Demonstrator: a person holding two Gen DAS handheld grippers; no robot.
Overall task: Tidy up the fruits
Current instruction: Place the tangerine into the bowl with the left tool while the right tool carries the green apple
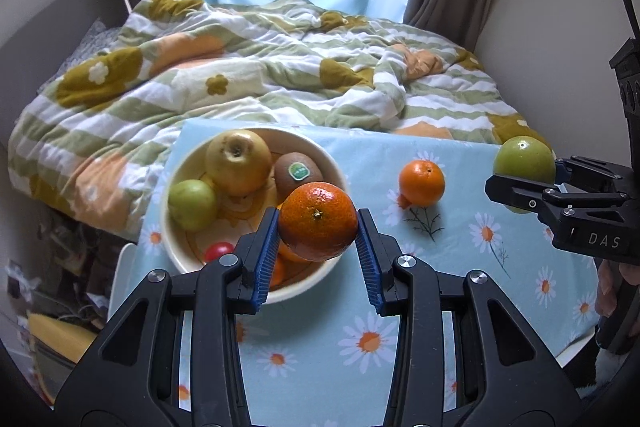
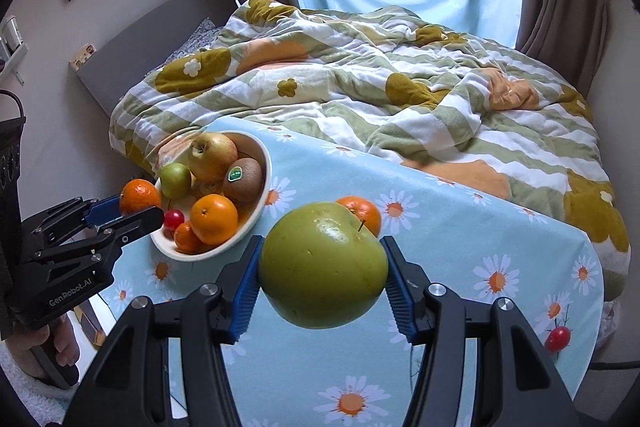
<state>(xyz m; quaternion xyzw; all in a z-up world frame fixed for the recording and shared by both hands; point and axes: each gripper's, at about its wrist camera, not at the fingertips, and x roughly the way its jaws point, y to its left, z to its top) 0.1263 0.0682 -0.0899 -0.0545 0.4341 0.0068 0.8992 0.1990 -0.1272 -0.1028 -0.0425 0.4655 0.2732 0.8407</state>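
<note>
bedroom setting: a small table (image 1: 460,307) under a daisy-print cloth stands against a bed with a rumpled striped duvet (image 1: 260,67), curtains behind.

left wrist view. the left gripper (image 1: 318,227) pinches a mandarin (image 1: 318,221) across its widest girth, blue ribbed pads pressed on both flanks, the fruit lifted clear of the cloth at the near rim of the cream bowl (image 1: 172,239). inside the bowl lie a yellow apple (image 1: 239,161), a kiwi (image 1: 298,173), a small green fruit (image 1: 193,203) and a red cherry tomato (image 1: 219,251). a second mandarin (image 1: 421,183) rests on the cloth, well apart from the bowl. handling: the peel looks soft and loose, the fruit light; firm squeezing would likely bruise or split it, so an equator hold with modest pressure suits.

right wrist view. the right gripper (image 2: 323,267) clamps a green apple (image 2: 323,265) at mid-height, stem tilted toward the far right, held above the cloth. handling: the apple appears heavier, stiff and glossy, so it may slip on its waxy skin; pads belong on the broadest band, not near the tapering ends. a stray cherry tomato (image 2: 558,338) lies near the right table edge, small and easily crushed.
</note>
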